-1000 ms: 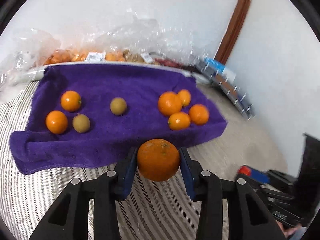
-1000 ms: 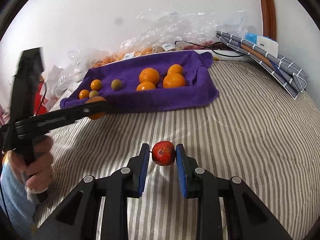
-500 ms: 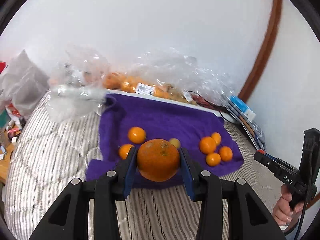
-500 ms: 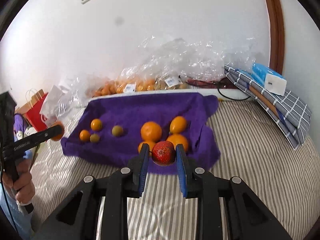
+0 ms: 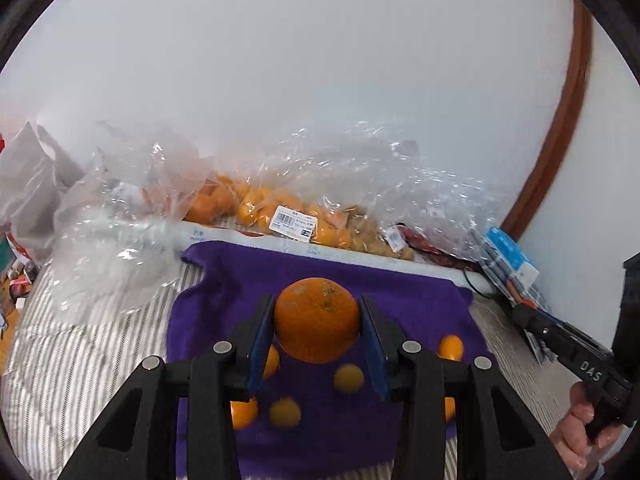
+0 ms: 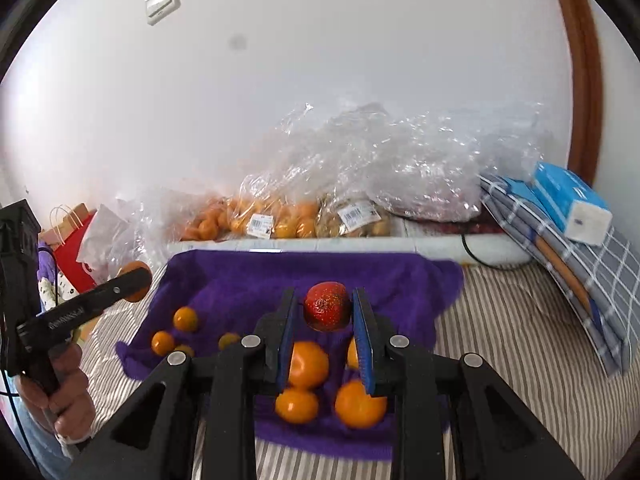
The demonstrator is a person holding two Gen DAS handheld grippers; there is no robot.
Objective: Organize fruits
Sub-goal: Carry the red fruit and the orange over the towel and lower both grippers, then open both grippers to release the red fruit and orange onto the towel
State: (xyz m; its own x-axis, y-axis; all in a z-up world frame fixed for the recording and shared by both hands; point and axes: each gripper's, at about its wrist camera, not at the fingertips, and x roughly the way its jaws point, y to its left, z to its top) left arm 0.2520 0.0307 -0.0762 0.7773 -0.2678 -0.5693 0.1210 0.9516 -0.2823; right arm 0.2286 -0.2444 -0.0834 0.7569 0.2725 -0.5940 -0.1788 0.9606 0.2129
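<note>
Left gripper (image 5: 318, 322) clamps large orange (image 5: 317, 319) above purple towel (image 5: 248, 280) — right gripper (image 6: 325, 314) pinches red fruit (image 6: 326, 311) over oranges (image 6: 308, 364). Clear bags (image 6: 400, 168) behind towel on striped bed (image 6: 500, 328).

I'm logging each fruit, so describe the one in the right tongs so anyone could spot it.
Find the purple towel on the striped bed. Above its near right part, the right tongs grip a red fruit between blue pads. It is the only red, speckled fruit; the fruits on the towel below are orange.
</note>
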